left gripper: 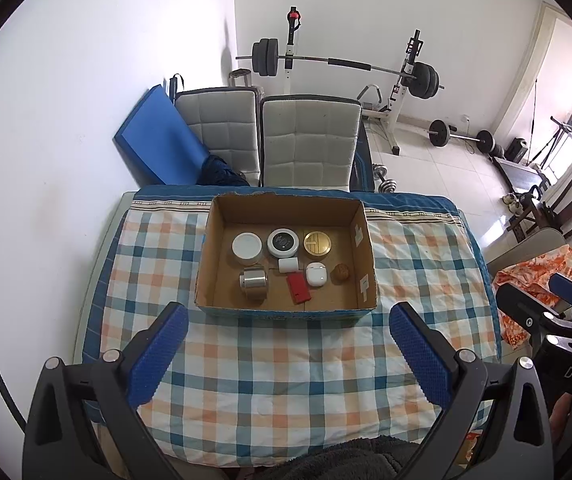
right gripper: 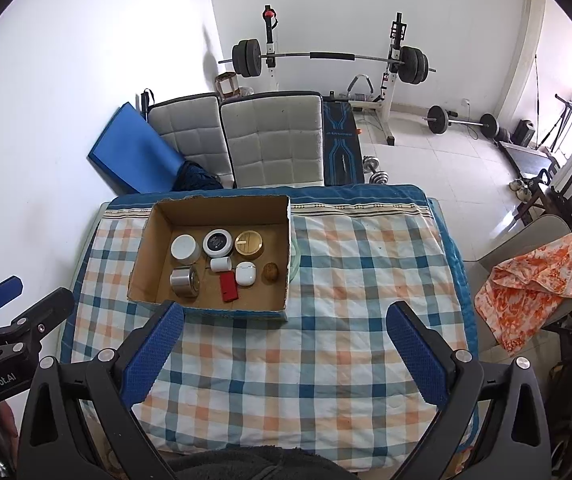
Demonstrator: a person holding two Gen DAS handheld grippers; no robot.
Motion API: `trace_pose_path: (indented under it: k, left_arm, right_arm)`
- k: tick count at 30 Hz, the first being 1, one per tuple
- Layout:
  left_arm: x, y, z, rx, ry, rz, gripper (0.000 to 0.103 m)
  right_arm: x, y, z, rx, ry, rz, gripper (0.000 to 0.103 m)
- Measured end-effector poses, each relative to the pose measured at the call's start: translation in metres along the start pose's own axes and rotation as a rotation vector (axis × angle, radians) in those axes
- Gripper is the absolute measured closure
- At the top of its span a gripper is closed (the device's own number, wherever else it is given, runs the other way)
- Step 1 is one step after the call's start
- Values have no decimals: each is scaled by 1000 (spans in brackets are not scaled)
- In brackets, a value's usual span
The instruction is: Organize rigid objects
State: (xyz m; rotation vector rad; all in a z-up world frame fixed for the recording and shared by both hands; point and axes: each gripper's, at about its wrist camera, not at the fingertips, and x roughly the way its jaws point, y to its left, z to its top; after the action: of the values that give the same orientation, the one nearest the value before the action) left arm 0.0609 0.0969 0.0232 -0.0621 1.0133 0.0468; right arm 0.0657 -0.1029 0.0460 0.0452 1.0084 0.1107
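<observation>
Eight items sit inside the cardboard box [left gripper: 286, 248]. Our left gripper [left gripper: 288, 350] and right gripper [right gripper: 286, 346] hang spread and empty, near its front wall. We'd descend vertically over one piece, avoiding neighbours.

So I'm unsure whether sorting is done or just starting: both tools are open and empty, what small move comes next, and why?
Probably ease the right tool forward toward the open cardboard box, since every small item, such as the red rectangular case and the silver metal cylinder, lies inside it. Both the right and left tool hover open over the checked cloth, short of the box.
</observation>
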Motion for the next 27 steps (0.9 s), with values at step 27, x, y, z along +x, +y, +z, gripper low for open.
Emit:
trace_pose_path:
  k: [27]
  left_arm:
    - [0, -8, 3, 15, -8, -9, 0]
  right_arm:
    - [0, 1, 1, 30, -11, -34, 0]
